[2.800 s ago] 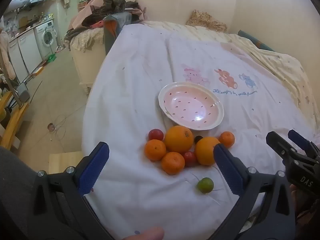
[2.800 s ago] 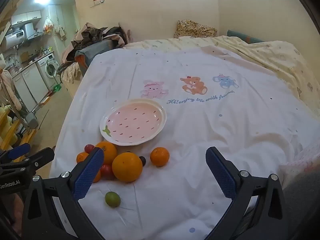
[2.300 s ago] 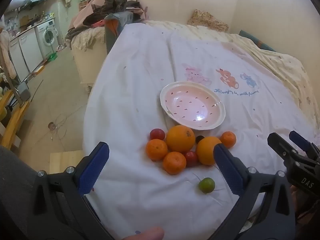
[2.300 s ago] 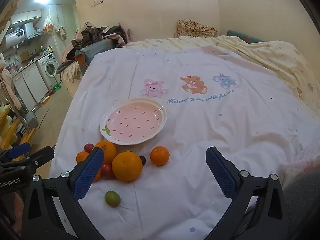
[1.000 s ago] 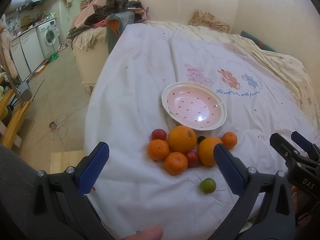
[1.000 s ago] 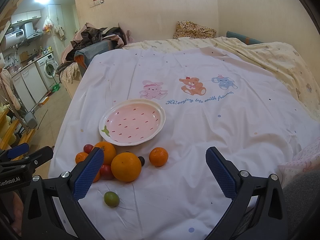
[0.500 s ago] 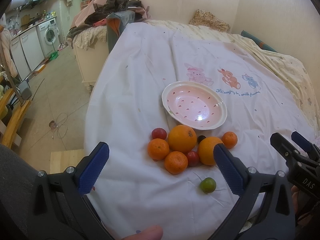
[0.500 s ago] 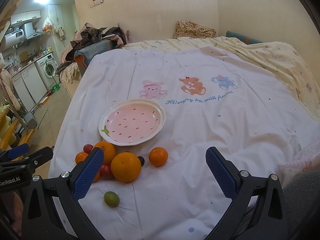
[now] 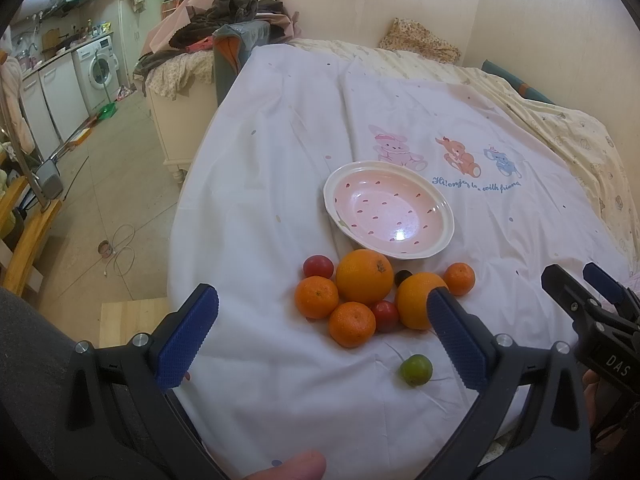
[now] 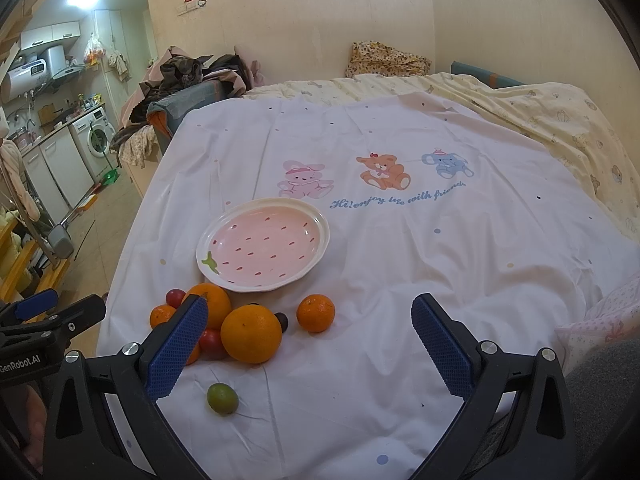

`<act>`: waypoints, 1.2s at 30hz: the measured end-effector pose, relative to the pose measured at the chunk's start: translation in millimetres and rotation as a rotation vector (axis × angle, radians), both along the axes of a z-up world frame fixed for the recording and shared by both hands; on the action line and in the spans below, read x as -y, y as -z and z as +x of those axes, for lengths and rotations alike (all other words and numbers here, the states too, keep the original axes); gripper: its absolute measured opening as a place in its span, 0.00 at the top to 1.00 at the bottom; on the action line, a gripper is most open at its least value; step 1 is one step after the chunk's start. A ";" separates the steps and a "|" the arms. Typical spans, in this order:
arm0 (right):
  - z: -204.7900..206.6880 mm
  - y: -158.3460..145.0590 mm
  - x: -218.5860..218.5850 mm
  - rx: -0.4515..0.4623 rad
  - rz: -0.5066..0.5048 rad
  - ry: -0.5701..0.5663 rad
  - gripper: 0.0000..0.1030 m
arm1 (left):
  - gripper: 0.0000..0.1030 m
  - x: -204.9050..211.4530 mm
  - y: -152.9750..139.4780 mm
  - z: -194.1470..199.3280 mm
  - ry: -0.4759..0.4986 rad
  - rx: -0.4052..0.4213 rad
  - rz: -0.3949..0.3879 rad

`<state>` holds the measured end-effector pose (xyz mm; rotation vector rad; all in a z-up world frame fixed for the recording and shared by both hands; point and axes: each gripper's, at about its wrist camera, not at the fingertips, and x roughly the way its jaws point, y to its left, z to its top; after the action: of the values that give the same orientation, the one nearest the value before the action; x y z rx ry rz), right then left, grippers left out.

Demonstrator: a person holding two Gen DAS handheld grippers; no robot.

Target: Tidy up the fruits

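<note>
- Both my claws hang wide open and empty over the near edge of the bed: left claw (image 9: 322,338), right claw (image 10: 310,346).
- The fruit sits clustered on the sheet (image 10: 400,264) just in front of the empty plate (image 9: 440,204); the green fruit (image 9: 416,369) lies apart, nearest me.
- I judge the loose mandarin (image 10: 315,313) the easiest first pick: straddle it, close gently, lift clear of the big orange (image 10: 251,334).
- Compared with a moment ago almost nothing differs; my left view has crept slightly.
</note>
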<state>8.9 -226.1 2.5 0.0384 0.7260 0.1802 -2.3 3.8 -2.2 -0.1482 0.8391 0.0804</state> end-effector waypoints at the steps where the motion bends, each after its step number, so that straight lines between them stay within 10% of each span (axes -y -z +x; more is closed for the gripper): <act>1: 0.1 0.1 -0.3 -0.001 0.000 0.001 0.00 | 0.00 0.0 0.0 -0.1 0.000 0.000 0.000; 11: 0.7 0.9 3.0 -0.014 0.012 0.002 0.00 | 0.00 -2.1 7.5 1.4 -0.009 -0.043 -0.017; 19: 4.6 8.8 8.2 -0.050 -0.043 0.067 0.00 | 0.03 -31.1 39.1 41.6 -0.135 -0.365 -0.157; 36: 20.7 30.1 24.7 -0.207 0.061 0.101 0.00 | 0.52 17.2 108.5 90.6 -0.074 -0.641 -0.212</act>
<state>29.6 -250.8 -27.6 0.1534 0.9225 0.1027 88.3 -13.5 -110.6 -0.3648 1.4825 0.1104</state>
